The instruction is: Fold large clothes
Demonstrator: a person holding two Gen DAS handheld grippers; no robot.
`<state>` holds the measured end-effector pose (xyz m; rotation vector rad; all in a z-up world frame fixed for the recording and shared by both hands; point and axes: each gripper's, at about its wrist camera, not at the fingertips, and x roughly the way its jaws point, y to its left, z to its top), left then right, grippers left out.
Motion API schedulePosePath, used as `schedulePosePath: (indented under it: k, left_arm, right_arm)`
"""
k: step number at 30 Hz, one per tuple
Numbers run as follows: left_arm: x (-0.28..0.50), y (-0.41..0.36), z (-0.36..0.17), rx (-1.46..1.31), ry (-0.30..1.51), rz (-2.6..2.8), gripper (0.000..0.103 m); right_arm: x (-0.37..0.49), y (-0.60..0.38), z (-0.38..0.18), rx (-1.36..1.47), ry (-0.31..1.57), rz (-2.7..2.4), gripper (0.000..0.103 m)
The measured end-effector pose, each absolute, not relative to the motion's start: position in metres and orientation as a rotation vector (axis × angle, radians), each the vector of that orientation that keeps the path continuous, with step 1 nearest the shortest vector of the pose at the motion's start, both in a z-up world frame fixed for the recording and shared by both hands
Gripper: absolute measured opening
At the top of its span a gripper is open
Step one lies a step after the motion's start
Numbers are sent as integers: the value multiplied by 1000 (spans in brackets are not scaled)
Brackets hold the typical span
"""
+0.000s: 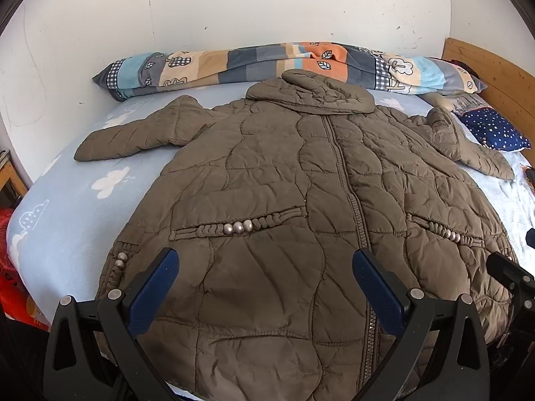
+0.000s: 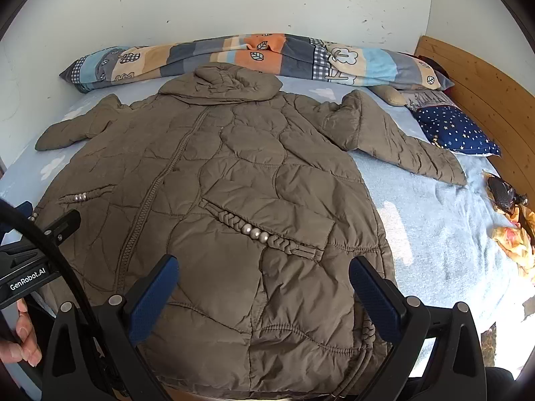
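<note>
Wide-spread blue-padded fingers (image 1: 157, 287) of the left gripper (image 1: 264, 280) and right gripper (image 2: 262, 284) hover, holding nothing, over the hem of the olive quilted coat (image 1: 284, 200), spread flat, zipped, on the cloud-print bedsheet (image 1: 67, 207) below the patchwork quilt roll (image 1: 234, 63).

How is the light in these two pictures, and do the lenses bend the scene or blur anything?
Left wrist view: soft, even daylight; fisheye bulges the jacket and curves the bed, with dark corners. Right wrist view: same bending; bright sun patches on the bedsheet at the right, nearly washed out. Both look sharp.
</note>
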<state>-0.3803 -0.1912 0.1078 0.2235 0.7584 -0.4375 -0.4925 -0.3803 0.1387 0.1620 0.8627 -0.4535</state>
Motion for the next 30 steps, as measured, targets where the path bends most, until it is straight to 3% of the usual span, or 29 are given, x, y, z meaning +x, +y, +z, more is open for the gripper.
schedulePosePath:
  k: [6,12,17,23,28,30]
  left_arm:
    - [-362,-195,145,214,673,-442,103]
    - [-307,-220,191,224,580,-459,103]
    - [-251,-247,177,219,606,-470,103]
    - [-218,-241,135,155,747,-438,103]
    - [-212,-241,126,171,750,-434,103]
    - [-210,-242,123,164,765,-444,103]
  right_arm:
    - [-504,-417,157,260,817,-468,103]
    - [-539,-531,193,509,690,-607,103]
    - [-568,-636,208,713,583,-699,103]
    - [-586,-748,169,1054,418,-699,102]
    - [-591,-813,119,1226,395,-709,91]
    - [-590,-831,111,1238,380,-698,91]
